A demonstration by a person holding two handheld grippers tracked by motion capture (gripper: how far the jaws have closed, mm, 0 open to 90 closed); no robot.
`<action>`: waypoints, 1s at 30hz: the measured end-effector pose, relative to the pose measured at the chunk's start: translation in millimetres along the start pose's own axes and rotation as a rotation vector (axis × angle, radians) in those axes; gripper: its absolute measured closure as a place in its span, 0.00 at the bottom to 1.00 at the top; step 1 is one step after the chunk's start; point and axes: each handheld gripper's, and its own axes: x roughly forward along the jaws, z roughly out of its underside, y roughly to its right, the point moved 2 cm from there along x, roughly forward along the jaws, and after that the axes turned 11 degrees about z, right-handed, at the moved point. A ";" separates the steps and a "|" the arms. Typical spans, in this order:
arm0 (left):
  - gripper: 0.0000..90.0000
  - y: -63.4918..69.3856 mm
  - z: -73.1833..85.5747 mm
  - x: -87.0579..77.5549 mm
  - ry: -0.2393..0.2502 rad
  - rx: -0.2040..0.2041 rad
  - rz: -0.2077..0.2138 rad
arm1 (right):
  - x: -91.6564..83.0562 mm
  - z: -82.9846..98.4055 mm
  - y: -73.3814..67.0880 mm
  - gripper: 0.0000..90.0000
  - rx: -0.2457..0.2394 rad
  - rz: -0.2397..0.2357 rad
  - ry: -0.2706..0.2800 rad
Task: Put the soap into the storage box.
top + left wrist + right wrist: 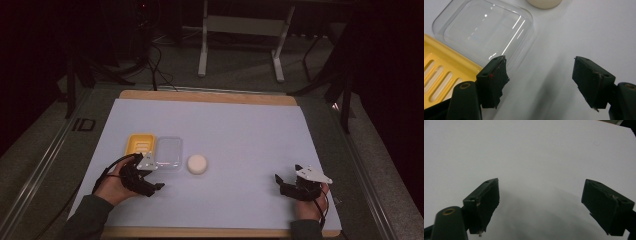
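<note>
A yellow slotted soap dish [140, 144] [439, 67] lies on the white mat, left of centre. Touching its right side is a clear plastic lid [169, 151] [484, 30]. A round white soap bar [197, 163] [545, 3] sits just right of the lid. My left gripper [156, 176] [540, 72] hovers low at the lid's near corner, open, with bare mat between its jaws. One jaw stands just over the lid's edge. My right gripper [282, 182] [540, 195] rests near the front right of the mat, open and holding nothing.
The white mat [240, 130] covers a wooden board on the table. A metal rail runs along the table's left side. Beyond the far edge stand a white frame's legs [202, 55] and floor cables.
</note>
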 end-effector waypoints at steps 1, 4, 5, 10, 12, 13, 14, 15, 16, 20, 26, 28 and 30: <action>0.32 -0.5 -0.4 0.6 -0.005 0.003 0.002 | 0.0 0.0 0.1 0.16 0.001 -0.001 0.000; 0.32 -1.5 -2.2 2.6 -0.012 0.007 0.008 | 0.0 0.0 0.1 0.16 0.003 -0.001 0.000; 0.32 -2.0 -2.9 3.1 -0.014 0.009 0.008 | 0.0 0.0 0.0 0.16 0.005 -0.001 -0.002; 0.32 -3.4 -7.0 6.2 -0.016 0.015 0.018 | 0.0 0.1 0.4 0.16 0.007 -0.002 -0.002; 0.32 -3.9 -9.7 7.1 -0.021 0.021 0.017 | 0.1 0.1 0.4 0.16 0.007 -0.002 -0.003; 0.32 -4.0 -10.7 7.4 -0.019 0.021 0.018 | 0.1 0.1 0.5 0.16 0.007 -0.002 -0.002; 0.32 -4.2 -12.1 7.7 -0.019 0.025 0.021 | 0.2 0.1 0.5 0.16 0.007 -0.003 -0.002; 0.32 -4.3 -13.6 8.4 -0.015 0.027 0.023 | 0.2 0.1 0.6 0.16 0.007 -0.003 -0.001; 0.32 -4.4 -15.1 9.1 -0.014 0.028 0.024 | 0.2 0.1 0.6 0.16 0.007 -0.003 -0.001; 0.33 -5.1 -20.8 12.4 -0.029 0.041 0.032 | 0.4 0.1 0.6 0.16 0.008 -0.004 -0.002; 0.33 -7.4 -27.6 15.3 -0.042 0.051 0.037 | 0.3 0.1 1.2 0.16 0.011 -0.005 -0.002; 0.34 -8.4 -29.4 14.6 -0.042 0.048 0.039 | 0.3 0.1 1.2 0.16 0.011 -0.006 -0.002; 0.34 -9.0 -31.5 13.3 -0.033 0.048 0.044 | 0.4 0.1 1.1 0.16 0.010 -0.006 -0.002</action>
